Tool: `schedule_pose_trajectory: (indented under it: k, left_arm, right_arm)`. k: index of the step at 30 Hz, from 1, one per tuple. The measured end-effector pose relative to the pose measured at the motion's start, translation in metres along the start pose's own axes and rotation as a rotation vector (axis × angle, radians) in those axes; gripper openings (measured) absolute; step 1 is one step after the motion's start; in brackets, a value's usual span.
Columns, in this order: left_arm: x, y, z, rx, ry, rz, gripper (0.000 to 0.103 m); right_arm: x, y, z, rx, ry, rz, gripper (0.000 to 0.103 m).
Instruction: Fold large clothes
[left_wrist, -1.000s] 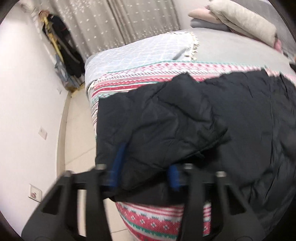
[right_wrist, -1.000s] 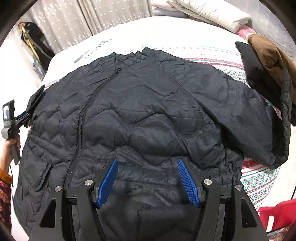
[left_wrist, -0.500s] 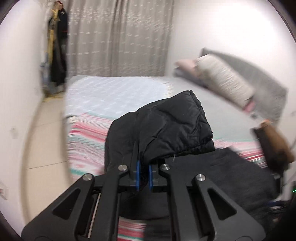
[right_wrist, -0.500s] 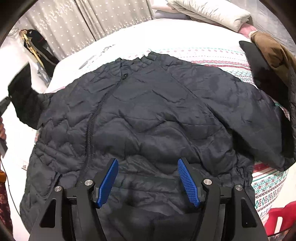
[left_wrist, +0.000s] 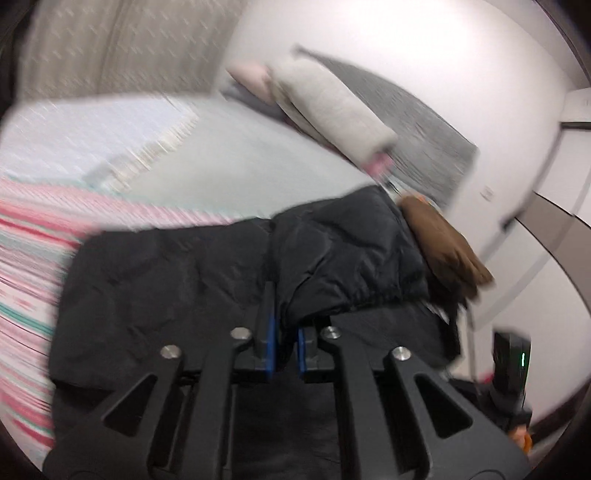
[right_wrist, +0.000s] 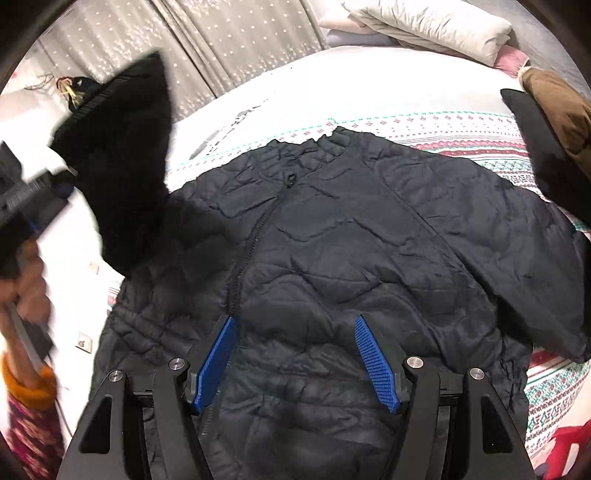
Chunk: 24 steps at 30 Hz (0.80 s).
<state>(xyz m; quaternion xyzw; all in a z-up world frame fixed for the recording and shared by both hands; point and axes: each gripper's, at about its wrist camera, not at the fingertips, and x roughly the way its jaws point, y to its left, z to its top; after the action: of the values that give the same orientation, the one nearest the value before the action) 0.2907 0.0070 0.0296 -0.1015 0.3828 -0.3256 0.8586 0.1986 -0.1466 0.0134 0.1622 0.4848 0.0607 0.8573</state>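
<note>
Sleeve (right_wrist: 122, 177) lifted higher; left gripper (left_wrist: 284, 347) pinches it

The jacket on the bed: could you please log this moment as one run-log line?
step: sleeve fold | left gripper: shut on sleeve, lifted | right gripper: open, above black jacket | jacket: flat on bed

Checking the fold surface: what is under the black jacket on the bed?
Under the black jacket lies a patterned striped blanket, showing past its collar and hem. What the blanket looks like beneath the jacket's body is covered.
</note>
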Motion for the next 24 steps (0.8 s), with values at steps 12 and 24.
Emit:
schedule_pose_trajectory:
  k: [12,24]
  left_arm:
    - [-0.033,0.056,-0.014,-0.060,-0.095,0.185,0.064]
    - [-0.013,0.148,-0.036,-0.269,-0.149,0.325,0.031]
  right_arm:
    - [0.034,-0.020,0.025,0.155,0.113,0.190,0.071]
    - [0.118,-0.024,0.077,0.270,0.016,0.136,0.011]
